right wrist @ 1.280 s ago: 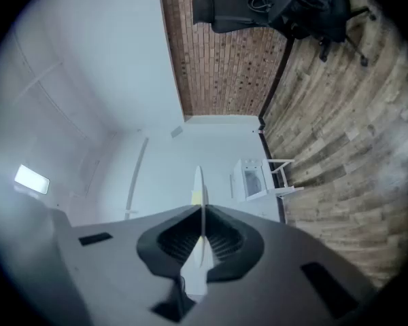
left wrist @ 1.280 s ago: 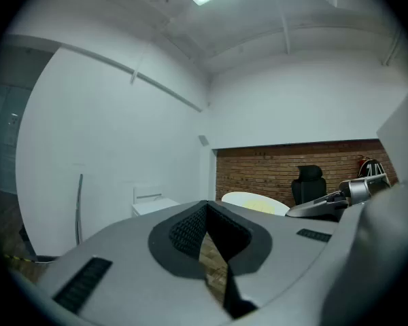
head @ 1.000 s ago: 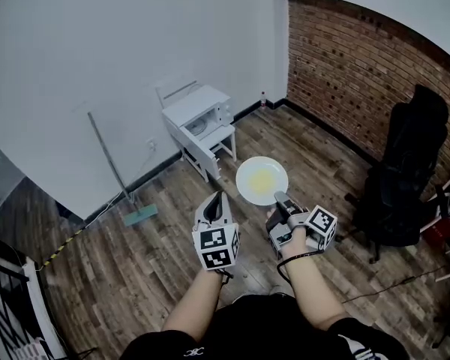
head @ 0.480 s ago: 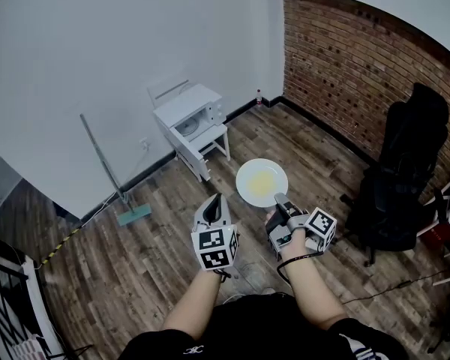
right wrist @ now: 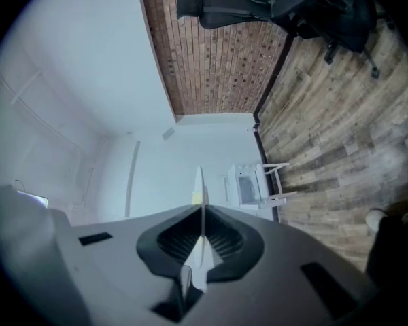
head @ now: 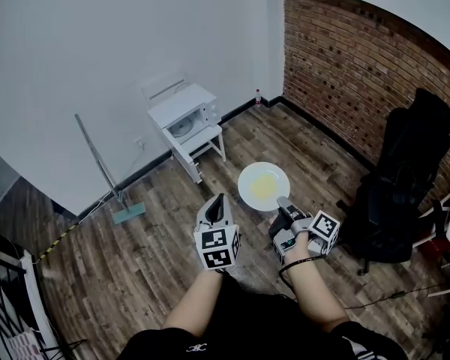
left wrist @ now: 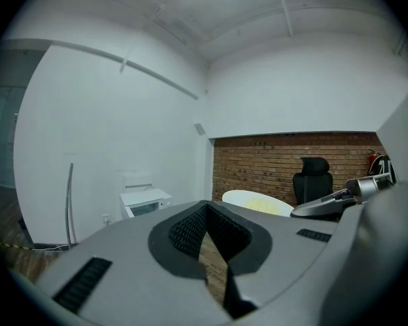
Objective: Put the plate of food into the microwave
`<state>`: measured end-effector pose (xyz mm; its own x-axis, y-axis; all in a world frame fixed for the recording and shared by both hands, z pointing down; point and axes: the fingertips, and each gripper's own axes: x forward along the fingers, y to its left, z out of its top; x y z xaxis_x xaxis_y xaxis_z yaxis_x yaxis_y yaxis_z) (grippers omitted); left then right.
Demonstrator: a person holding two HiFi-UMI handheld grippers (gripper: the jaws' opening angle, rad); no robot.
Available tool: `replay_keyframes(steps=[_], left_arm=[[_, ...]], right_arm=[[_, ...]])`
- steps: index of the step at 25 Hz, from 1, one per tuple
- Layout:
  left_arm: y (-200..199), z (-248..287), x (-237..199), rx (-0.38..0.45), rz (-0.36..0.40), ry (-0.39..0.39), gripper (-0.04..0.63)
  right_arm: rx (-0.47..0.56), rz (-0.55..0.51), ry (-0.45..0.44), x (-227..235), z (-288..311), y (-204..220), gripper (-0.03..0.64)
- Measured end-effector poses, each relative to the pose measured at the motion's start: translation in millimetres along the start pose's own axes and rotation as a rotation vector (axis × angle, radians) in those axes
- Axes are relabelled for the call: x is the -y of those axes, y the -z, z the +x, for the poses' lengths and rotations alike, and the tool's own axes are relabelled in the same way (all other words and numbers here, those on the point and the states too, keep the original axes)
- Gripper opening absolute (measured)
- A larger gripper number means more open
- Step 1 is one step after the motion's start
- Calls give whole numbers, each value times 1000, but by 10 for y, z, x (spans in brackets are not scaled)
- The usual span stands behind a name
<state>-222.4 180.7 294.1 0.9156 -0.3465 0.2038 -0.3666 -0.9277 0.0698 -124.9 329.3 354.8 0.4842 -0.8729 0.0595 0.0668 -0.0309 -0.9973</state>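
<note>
A white plate (head: 263, 187) with yellow food on it is held level above the wood floor. My right gripper (head: 283, 203) is shut on its near rim. The right gripper view shows the plate (right wrist: 198, 202) edge-on between the jaws of the right gripper (right wrist: 200, 212). My left gripper (head: 219, 201) hangs just left of the plate, shut and empty, and in its own view the left gripper (left wrist: 205, 206) has its jaw tips meeting. The white microwave (head: 184, 116) sits on a small white table (head: 197, 145) by the far wall, door shut. The microwave (right wrist: 248, 185) also lies ahead of the plate.
A mop (head: 97, 163) leans on the white wall left of the microwave. A black office chair (head: 405, 171) stands at the right before the brick wall (head: 360, 66). A small bottle (head: 257, 96) is in the far corner. Open wood floor separates me from the table.
The microwave and mop have slid left and slightly up in the head view as the view shifted. The plate stays in my right gripper, a little lower in frame.
</note>
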Motion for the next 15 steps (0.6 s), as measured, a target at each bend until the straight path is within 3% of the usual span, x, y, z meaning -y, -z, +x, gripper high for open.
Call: replay_keyframes(steps=[7, 15], left_arm=[[-72, 553, 43, 17, 8, 18, -2], [-273, 1688, -197, 31, -25, 36, -2]], right_arm=[[4, -5, -10, 26, 302, -390, 21], [-12, -40, -6, -108, 1343, -917, 21]])
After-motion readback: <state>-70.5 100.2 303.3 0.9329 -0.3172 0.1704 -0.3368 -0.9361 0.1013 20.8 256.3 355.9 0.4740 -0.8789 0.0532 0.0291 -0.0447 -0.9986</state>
